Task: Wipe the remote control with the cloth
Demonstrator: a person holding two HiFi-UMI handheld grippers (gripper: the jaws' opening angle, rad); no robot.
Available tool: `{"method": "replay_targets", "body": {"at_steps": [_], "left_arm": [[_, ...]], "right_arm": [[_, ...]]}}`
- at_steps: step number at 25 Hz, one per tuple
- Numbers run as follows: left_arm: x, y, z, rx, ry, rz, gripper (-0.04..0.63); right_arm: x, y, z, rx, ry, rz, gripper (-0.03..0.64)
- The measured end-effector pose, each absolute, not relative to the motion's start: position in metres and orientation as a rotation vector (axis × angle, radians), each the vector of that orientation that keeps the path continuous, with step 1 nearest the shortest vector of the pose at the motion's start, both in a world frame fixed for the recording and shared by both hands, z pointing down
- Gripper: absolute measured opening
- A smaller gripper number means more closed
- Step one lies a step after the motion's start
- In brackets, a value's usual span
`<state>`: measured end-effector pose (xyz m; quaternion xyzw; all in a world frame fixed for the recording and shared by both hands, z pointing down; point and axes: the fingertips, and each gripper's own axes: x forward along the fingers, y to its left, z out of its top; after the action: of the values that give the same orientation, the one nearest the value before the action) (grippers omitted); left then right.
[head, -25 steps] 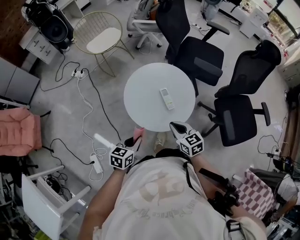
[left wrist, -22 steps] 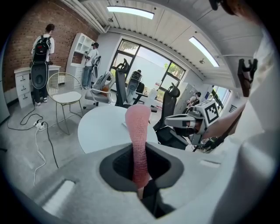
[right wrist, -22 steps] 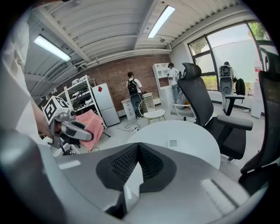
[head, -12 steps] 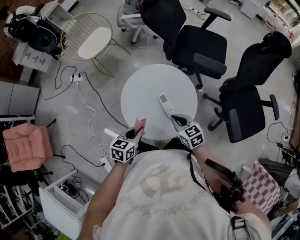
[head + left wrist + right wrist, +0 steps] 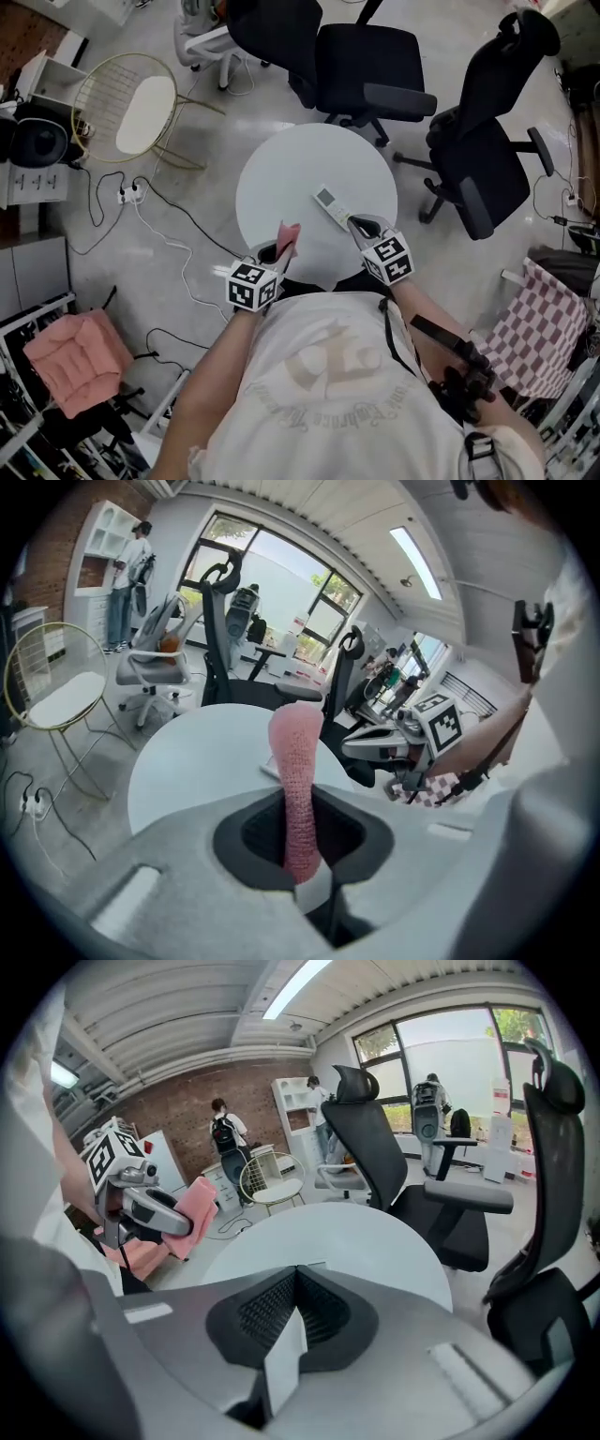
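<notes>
We have the remote control (image 5: 331, 207) lying upper-left to lower-right; the right gripper (image 5: 364, 226), fingers closed and empty, is just beside its lower end. The left gripper (image 5: 279, 249), fingers pinching the cloth (image 5: 288, 238), sits near its left.

Bright, even daylight; windows (image 5: 272, 583) blown out w/ glare. Gripper views: heavy fisheye, black vignette corners, foreground soft. Head view sharp.

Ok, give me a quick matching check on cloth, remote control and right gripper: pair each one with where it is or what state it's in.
Things:
1. cloth
2. remote control
3. right gripper

States:
A. lying on the round white table
B. jaws together, nothing between them
C. clamped in the left gripper

Pairs: 1-C, 2-A, 3-B
</notes>
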<state>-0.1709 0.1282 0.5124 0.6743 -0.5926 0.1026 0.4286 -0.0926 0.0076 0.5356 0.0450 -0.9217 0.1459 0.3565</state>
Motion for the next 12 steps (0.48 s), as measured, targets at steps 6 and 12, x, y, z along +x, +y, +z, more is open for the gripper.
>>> {"method": "replay_targets", "body": {"at_steps": [6, 12], "left_arm": [[-0.201, 0.109, 0.522, 1.831, -1.295, 0.33, 0.031], [-0.2, 0.104, 0.538, 1.879, -1.164, 0.377, 0.031]], "right_arm": [[-0.102, 0.008, 0.546, 0.299, -2.305, 0.36, 0.007], [-0.078, 0.009, 0.567, 0.442, -2.207, 0.392, 0.008]]}}
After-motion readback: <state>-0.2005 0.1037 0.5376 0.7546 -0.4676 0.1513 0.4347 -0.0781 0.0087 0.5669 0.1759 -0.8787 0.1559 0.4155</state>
